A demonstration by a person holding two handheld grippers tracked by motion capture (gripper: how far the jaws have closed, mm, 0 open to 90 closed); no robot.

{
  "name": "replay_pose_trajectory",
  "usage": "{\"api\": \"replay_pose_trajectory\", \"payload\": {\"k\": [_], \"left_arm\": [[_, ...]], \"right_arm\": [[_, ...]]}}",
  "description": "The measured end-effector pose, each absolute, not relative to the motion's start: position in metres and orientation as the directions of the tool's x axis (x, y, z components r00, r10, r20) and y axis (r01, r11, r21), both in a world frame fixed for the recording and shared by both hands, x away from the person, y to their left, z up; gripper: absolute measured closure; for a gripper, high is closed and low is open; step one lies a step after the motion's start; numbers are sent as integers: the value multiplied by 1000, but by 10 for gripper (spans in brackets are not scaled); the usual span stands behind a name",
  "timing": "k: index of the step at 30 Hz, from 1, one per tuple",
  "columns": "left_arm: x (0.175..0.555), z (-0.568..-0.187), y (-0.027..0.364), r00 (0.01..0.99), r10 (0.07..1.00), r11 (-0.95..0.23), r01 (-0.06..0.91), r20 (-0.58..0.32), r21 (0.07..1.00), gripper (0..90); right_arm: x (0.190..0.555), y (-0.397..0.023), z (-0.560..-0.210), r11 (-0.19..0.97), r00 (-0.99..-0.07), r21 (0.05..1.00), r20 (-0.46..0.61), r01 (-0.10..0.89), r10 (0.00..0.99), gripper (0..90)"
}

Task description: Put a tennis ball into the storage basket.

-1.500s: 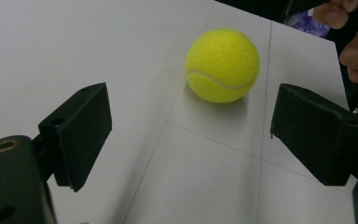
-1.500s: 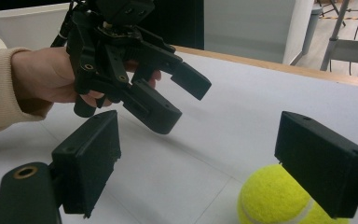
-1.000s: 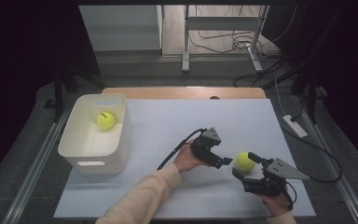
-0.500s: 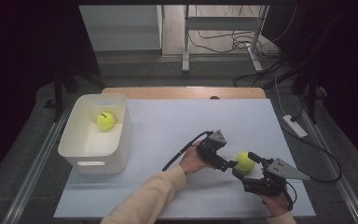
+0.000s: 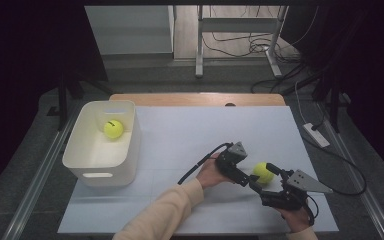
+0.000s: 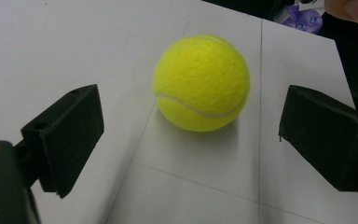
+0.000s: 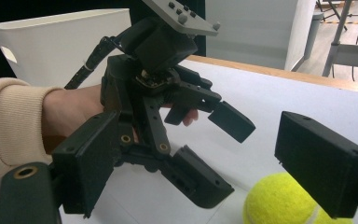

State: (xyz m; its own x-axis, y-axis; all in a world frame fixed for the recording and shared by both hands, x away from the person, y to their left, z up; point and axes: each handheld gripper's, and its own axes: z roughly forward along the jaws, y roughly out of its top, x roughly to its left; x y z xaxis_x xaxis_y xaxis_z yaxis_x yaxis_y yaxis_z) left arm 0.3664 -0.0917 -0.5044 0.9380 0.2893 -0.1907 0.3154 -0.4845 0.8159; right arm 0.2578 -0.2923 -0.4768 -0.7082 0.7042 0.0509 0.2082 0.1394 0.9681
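Lab, floor cables (image 5: 240,45), covered table (image 5: 190,130)

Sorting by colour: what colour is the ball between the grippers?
Yellow-green felt tennis ball with a white seam; left gripper view.

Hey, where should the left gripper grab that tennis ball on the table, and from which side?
Grip the tennis ball across its widest middle, one pad on each flank, coming in level along the table from the left gripper's present side. It is round and rests free on the flat top, so a grip above or below the middle would likely squeeze it out. The jaws already stand open around it.
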Motion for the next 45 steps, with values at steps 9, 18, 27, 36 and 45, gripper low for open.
{"api": "replay_pose_trajectory", "payload": {"k": [9, 18, 27, 36, 45], "left_arm": [[367, -508, -101, 948, 266, -505, 293, -177, 812, 73], [368, -511, -111, 947, 271, -503, 294, -175, 813, 74], [370, -513, -118, 952, 255, -506, 282, -171, 815, 76], [371, -516, -132, 955, 243, -516, 277, -172, 811, 88], [373, -522, -141, 949, 264, -524, 292, -173, 800, 234]], "right_arm": [[256, -291, -476, 138, -714, 969, 50, 203, 698, 138], [256, -290, -474, 135, -718, 970, 52, 202, 694, 138], [254, -289, -473, 131, -721, 972, 53, 197, 691, 138], [253, -290, -471, 123, -721, 974, 55, 192, 691, 138], [254, -290, -471, 123, -721, 974, 55, 192, 690, 138]]}}
